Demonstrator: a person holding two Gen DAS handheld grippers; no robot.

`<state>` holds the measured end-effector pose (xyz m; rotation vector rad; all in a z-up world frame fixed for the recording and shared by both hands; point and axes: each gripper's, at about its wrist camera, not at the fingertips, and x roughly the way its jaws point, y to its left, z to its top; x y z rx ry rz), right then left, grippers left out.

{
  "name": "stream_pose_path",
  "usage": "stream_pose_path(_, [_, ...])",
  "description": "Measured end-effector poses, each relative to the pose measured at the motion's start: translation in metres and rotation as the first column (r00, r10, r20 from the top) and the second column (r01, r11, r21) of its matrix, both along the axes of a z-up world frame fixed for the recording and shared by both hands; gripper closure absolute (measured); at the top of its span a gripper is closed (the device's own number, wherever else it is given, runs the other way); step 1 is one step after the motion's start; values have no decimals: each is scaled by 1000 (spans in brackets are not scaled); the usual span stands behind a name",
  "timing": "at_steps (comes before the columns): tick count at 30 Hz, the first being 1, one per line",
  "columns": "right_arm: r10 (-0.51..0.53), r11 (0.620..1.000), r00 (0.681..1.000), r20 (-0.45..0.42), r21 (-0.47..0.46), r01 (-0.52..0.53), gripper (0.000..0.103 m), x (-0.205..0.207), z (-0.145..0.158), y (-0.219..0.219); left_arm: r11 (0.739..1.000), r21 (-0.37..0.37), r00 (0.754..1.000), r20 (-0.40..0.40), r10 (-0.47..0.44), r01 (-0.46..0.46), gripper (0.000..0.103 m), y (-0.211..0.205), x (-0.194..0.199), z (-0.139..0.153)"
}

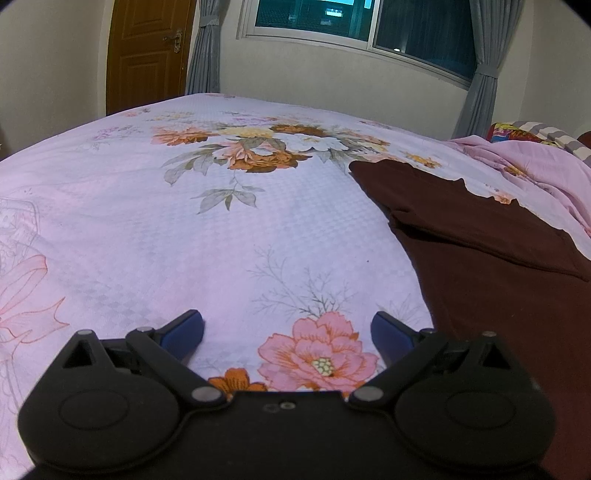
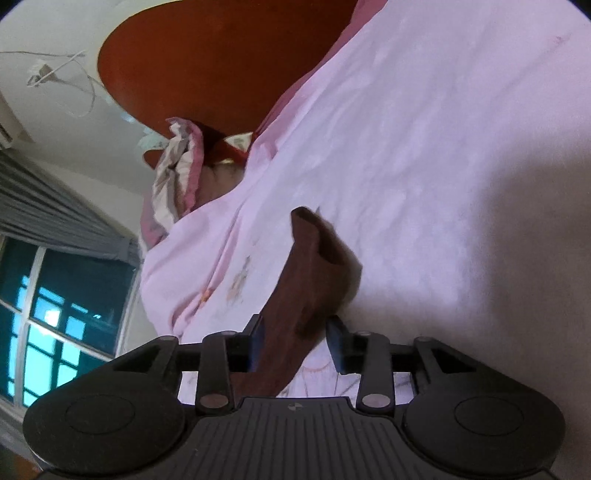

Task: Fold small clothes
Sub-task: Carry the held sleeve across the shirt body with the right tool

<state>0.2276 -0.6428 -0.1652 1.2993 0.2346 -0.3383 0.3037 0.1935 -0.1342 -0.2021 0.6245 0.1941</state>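
The left gripper (image 1: 287,334) hovers with jaws wide and bare over the floral bed sheet (image 1: 155,236), the brown garment (image 1: 480,258) flat to its right, while the right gripper (image 2: 295,341), jaws part-open, has a fold of that garment (image 2: 295,295) between them, whether gripped I cannot tell.

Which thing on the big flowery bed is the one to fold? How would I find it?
Find the pink flowery bedsheet below the window. On its right side lies a dark brown garment, plain and flat. It is the only dark, patternless cloth there.
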Motion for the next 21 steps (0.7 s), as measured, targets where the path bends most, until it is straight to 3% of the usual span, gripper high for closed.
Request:
stream_pose_path(3, [-15,1000,1000,-3,-9,15,66,7,-3,-4,1000,0,1000,0,0,0,4,0,0,0])
stream_pose_path(6, [-16,997,998,-66,-79,11,69,32,-3,-8,1000,0,1000,-1,0,0,4,-1,0,0])
stream_pose_path(9, [28,980,977,-209,-188,-69,95,69,12,-3,1000,-2,1000,-1,0,0,4,0,0,1])
stream_pose_path(13, [54,954,954,-294,-269,-136,99,100,31,10,1000,-25,1000,3,-2,2,4,5,1,4])
stream_pose_path(17, [102,924,954,-280,-328,-195,99,123,59,38,1000,5,999,44,28,-28,4,13,-3,17])
stream_pose_path(21, [224,862,947,-230,-406,-303,99,163,95,101,996,20,996,3,86,-86,5,38,-2,27])
